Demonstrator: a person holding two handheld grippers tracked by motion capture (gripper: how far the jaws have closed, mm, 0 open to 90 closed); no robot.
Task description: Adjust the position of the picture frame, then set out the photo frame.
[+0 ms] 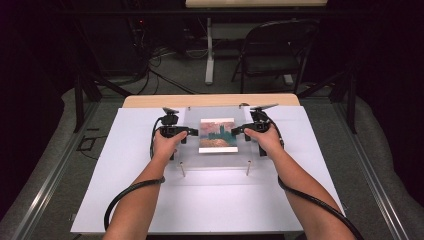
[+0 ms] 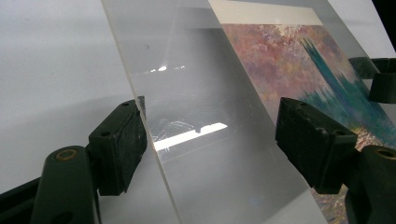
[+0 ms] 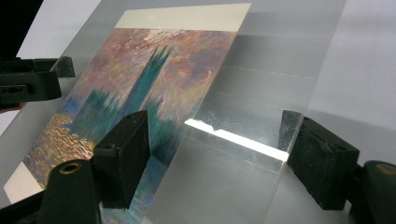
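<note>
A clear acrylic sheet [image 1: 192, 150] lies raised on short pegs [image 1: 182, 169] over the white board, with a painted print [image 1: 218, 135] of a teal tower under a pink sky at its middle. My left gripper [image 1: 192, 132] is at the sheet's left edge. In the left gripper view the left gripper [image 2: 215, 140] is open, with its jaws straddling the acrylic sheet [image 2: 201, 107] edge, close to the print [image 2: 317, 74]. My right gripper [image 1: 237, 131] is at the right edge. There the right gripper [image 3: 222, 156] is also open, with its jaws on either side of the acrylic sheet [image 3: 252, 93] beside the print [image 3: 154, 79].
A white board [image 1: 210, 200] covers the wooden table [image 1: 210, 100]. Beyond the table stand a black folding chair [image 1: 280, 50], a white table leg [image 1: 209, 55] and loose cables [image 1: 160, 65] on the floor. Dark curtains close both sides.
</note>
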